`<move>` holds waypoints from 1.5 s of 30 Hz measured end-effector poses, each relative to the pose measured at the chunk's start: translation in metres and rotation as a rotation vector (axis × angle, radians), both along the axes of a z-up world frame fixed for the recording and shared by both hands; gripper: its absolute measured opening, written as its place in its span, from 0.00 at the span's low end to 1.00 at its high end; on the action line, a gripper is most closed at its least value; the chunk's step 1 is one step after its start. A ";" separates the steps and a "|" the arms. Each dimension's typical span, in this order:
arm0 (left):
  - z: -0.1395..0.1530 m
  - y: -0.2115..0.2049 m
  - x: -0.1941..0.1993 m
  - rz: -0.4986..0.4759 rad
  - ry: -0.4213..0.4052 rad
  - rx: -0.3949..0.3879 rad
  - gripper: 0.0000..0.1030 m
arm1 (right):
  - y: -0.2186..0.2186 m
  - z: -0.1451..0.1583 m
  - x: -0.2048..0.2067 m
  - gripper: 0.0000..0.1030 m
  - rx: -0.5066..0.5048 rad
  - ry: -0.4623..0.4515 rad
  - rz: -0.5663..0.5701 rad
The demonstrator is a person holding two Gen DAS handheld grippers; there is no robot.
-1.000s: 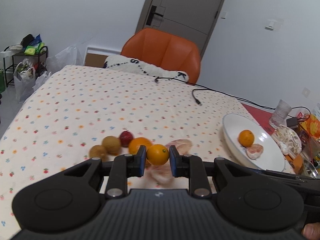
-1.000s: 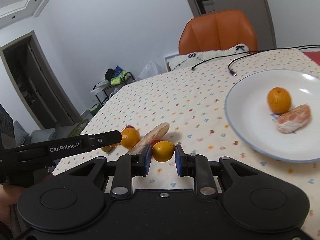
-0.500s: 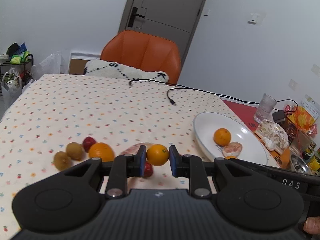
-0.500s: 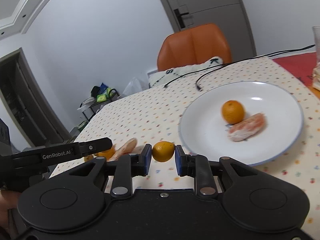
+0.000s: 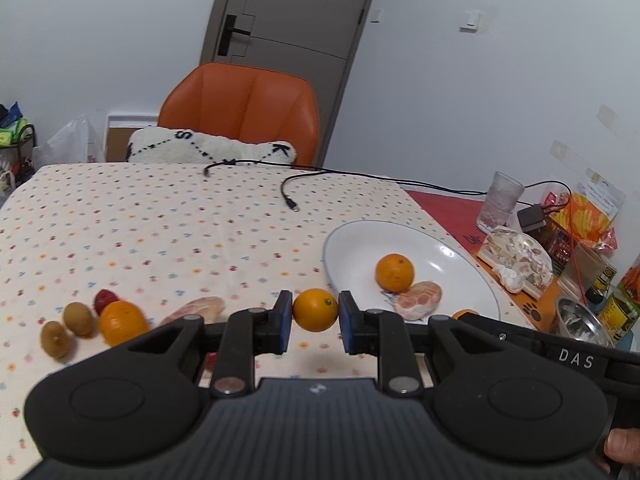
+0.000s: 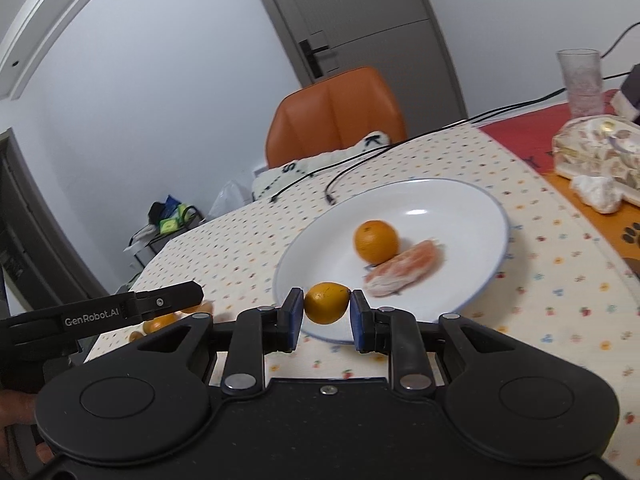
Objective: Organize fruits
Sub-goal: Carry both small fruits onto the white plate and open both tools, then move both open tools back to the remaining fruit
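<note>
**Both claws carry a small orange toward the plate**

Nearest the lens in each view is a matte black, ribbed claw body with two blue-padded fingers. The left claw (image 5: pixel 315 322) is clamped on a smooth, round small orange (image 5: pixel 315 309), held above the dotted cloth of the counter (image 5: pixel 168 224). The right claw (image 6: pixel 326 320) pinches a second small orange (image 6: pixel 326 303), slightly lemon-shaped, just over the near rim of the white plate (image 6: pixel 472 208).

Beyond the left claw, the left wrist view alone shows a loose row on the cloth: two fuzzy brown kiwis (image 5: pixel 68 328), a dark red fruit (image 5: pixel 105 299), a larger orange (image 5: pixel 122 322) and a pale pink peeled piece (image 5: pixel 200 307). The glossy, shallow plate, thinly blue-edged, holds a dimpled whole orange (image 6: pixel 376 241) touching a peeled, pinkish citrus piece (image 6: pixel 404 268); the right wrist view shows these closer but blurred. It also shows the left claw's black arm at its left edge, marked "GenRobot.AI".

Farther off lie black cables (image 5: pixel 292 194), a frosted glass tumbler (image 5: pixel 500 204), wrapped snacks, a fluffy white cushion (image 5: pixel 212 152) and an orange padded chair (image 5: pixel 244 108) before a grey door.

Against half a second ago, the plate sits larger and more central before the right claw, and the fruit row lies farther left in the left view. Both grips are unchanged.
</note>
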State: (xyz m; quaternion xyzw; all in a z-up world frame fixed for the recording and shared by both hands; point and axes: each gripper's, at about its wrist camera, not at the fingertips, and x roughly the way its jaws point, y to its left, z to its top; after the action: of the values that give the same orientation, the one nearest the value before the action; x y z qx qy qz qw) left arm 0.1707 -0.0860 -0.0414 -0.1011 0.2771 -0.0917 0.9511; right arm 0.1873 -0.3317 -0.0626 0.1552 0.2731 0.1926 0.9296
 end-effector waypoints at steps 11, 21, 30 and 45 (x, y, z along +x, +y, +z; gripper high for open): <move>0.001 -0.035 0.015 -0.060 -0.001 0.017 0.22 | -0.027 -0.003 0.004 0.23 0.016 0.000 -0.075; 0.001 -0.053 0.022 -0.077 0.003 0.018 0.22 | -0.038 -0.005 0.004 0.31 0.021 -0.007 -0.090; -0.002 -0.050 0.020 -0.062 0.019 0.042 0.35 | -0.034 -0.012 0.001 0.36 0.030 0.019 -0.065; -0.002 -0.007 0.000 0.073 0.027 0.082 0.78 | -0.013 -0.009 -0.003 0.52 0.040 0.012 -0.014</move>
State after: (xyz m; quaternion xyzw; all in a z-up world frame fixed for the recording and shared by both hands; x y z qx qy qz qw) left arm 0.1712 -0.0927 -0.0434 -0.0732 0.2898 -0.0439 0.9533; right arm 0.1843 -0.3443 -0.0720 0.1766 0.2737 0.1907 0.9260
